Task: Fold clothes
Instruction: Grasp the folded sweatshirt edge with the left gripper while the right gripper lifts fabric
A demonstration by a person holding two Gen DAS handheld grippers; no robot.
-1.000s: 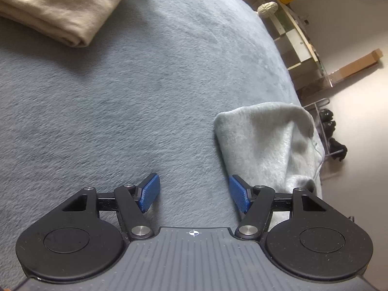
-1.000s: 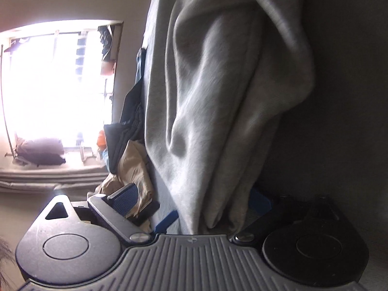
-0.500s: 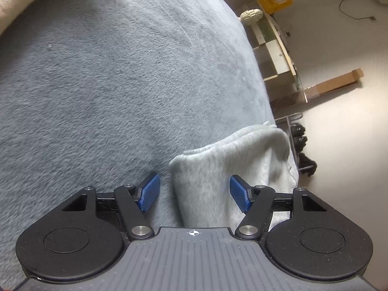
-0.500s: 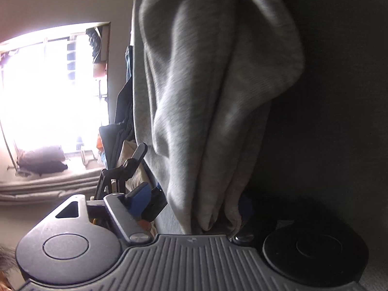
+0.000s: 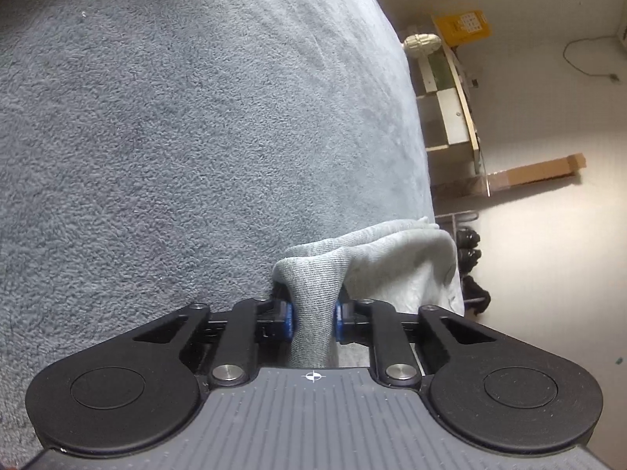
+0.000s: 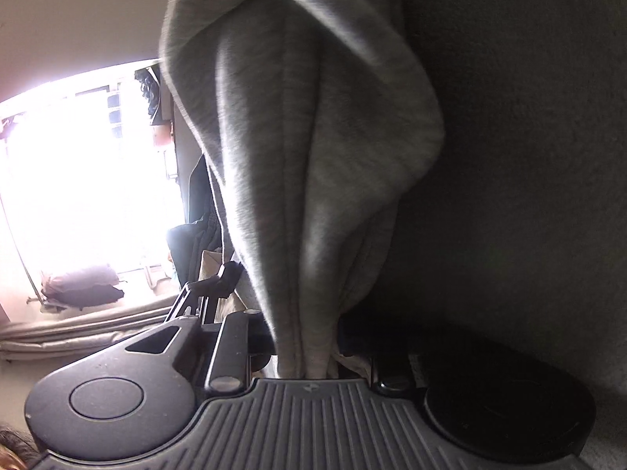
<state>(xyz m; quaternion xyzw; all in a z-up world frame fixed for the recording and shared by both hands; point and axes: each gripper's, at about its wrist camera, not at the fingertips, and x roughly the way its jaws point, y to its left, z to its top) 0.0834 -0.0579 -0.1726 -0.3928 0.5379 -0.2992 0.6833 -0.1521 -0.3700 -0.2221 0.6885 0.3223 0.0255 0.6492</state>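
Note:
A light grey garment (image 5: 399, 258) lies at the right edge of the bed's grey fleece blanket (image 5: 196, 137). My left gripper (image 5: 313, 315) is shut on a bunched corner of it, and the blue pads squeeze the fabric from both sides. In the right wrist view the same grey garment (image 6: 313, 137) hangs in long folds against the dark blanket (image 6: 509, 156). The jaws of my right gripper (image 6: 305, 337) are closing on a narrow gather of that fabric, which hides the pads.
Beyond the bed's right edge stand a pale shelf unit (image 5: 450, 90) with a yellow box (image 5: 466, 29), a long cardboard box (image 5: 540, 168) and dark shoes (image 5: 470, 266) on the floor. A bright window (image 6: 78, 176) and dark hanging clothes (image 6: 196, 243) are at the right gripper's left.
My left gripper slid forward and down over the garment's corner and shut on it. The right jaws came together around the hanging fabric. The folded beige cloth has left the left view.

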